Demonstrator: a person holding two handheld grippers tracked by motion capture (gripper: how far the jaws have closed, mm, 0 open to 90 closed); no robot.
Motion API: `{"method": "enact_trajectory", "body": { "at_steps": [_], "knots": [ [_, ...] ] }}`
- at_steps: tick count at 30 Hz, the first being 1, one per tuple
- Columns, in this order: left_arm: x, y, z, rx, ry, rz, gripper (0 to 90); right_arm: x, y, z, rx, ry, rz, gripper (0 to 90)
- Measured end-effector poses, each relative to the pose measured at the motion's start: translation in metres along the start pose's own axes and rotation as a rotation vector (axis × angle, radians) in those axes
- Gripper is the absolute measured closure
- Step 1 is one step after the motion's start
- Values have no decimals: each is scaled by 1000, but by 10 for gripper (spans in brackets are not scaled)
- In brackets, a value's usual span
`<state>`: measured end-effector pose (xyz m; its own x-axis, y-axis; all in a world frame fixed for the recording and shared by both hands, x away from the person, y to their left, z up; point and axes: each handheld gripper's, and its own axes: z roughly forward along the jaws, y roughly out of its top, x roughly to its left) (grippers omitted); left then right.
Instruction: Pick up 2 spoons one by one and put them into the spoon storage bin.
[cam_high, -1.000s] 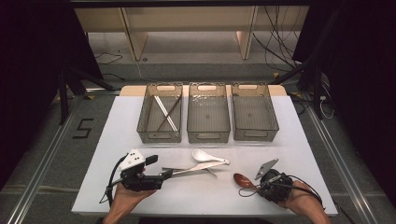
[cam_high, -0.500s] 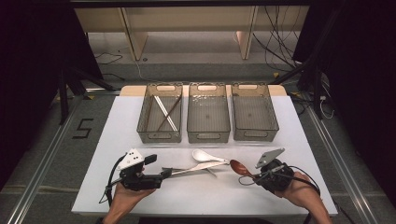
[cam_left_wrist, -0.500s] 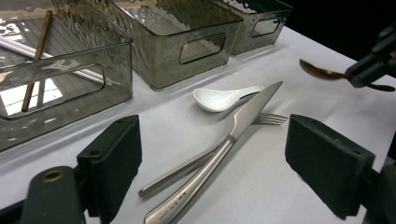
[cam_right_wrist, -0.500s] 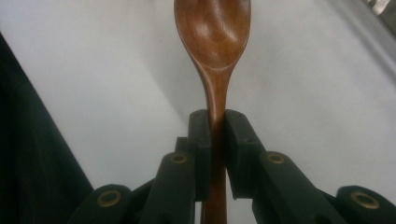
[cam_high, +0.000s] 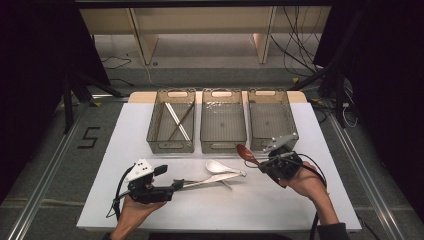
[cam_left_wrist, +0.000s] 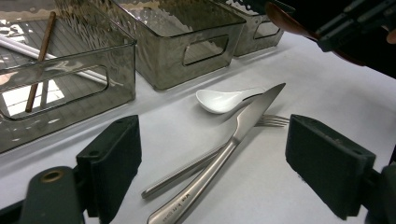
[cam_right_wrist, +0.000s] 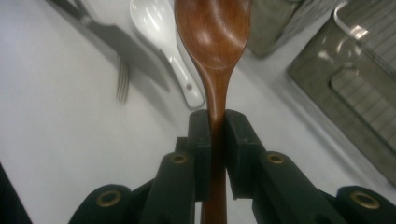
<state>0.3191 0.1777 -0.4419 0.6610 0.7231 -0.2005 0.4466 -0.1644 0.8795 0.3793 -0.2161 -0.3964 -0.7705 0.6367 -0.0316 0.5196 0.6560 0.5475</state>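
Wooden spoon (cam_high: 246, 152) in R hand-held gripper (cam_high: 266, 162), now higher.

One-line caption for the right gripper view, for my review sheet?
Right claw shut on a wooden spoon, held above the white table near a white spoon and a fork.

left gripper (cam_high: 176, 185) rests low with jaws spread wide, right gripper (cam_high: 264, 162) is held up, jaws pinched tight.

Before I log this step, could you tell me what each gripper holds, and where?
The right gripper clamps the wooden spoon by its handle; the left gripper is open, holding nothing.
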Motion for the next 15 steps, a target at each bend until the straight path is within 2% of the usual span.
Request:
{"method": "enact_trajectory", "body": {
  "at_steps": [15],
  "knots": [
    [2, -1, 0, -4, 3, -9, 178, -14, 54, 16, -34, -14, 10, 820]
  ]
}}
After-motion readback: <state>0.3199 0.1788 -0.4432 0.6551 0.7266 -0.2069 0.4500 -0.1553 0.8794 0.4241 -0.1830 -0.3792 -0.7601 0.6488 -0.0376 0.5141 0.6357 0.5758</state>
